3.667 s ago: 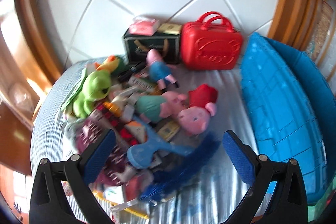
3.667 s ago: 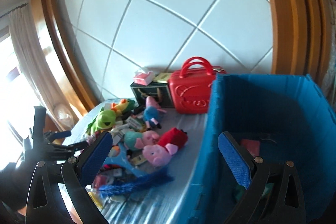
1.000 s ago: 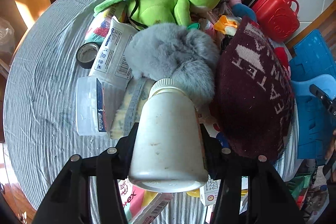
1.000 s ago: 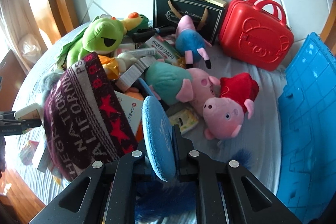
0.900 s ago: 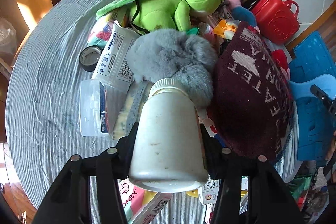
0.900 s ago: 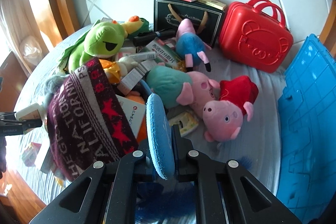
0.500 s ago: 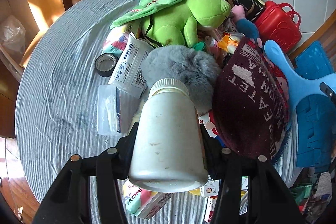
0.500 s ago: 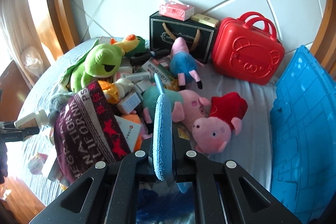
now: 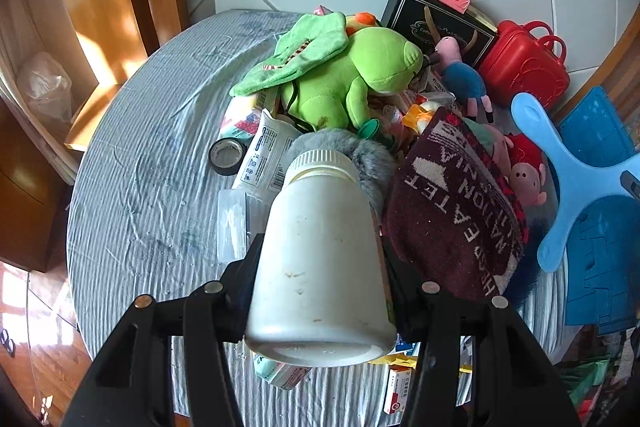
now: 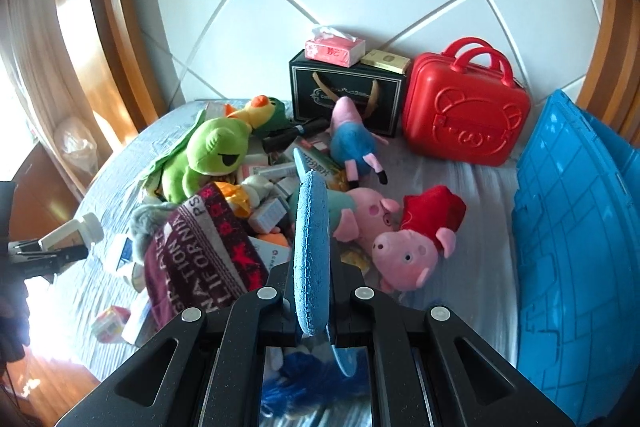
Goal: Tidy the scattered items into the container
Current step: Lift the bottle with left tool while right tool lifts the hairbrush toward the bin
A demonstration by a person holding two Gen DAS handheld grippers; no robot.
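Note:
My left gripper [image 9: 320, 263] is shut on a white plastic bottle [image 9: 320, 247], held above the pile of items; the bottle also shows in the right wrist view [image 10: 74, 229]. My right gripper [image 10: 312, 287] is shut on a light blue brush [image 10: 311, 247], raised above the table; the brush also shows in the left wrist view [image 9: 560, 163]. The blue crate [image 10: 580, 259] stands at the right. On the table lie a green frog plush [image 9: 352, 75], a maroon knit hat [image 9: 452, 215], a grey fluffy thing [image 9: 372, 163] and pig plushes [image 10: 408, 251].
A red toy suitcase [image 10: 464, 111] and a black gift box [image 10: 344, 95] with a pink tissue pack stand against the tiled wall. A tape roll [image 9: 227, 157], a clear plastic box [image 9: 232, 223] and small cartons lie on the grey cloth. Wooden frames flank the table.
Both grippers have lifted away from the pile with their objects. The brush has risen and swung upright; the bottle stays gripped, the table looks farther away.

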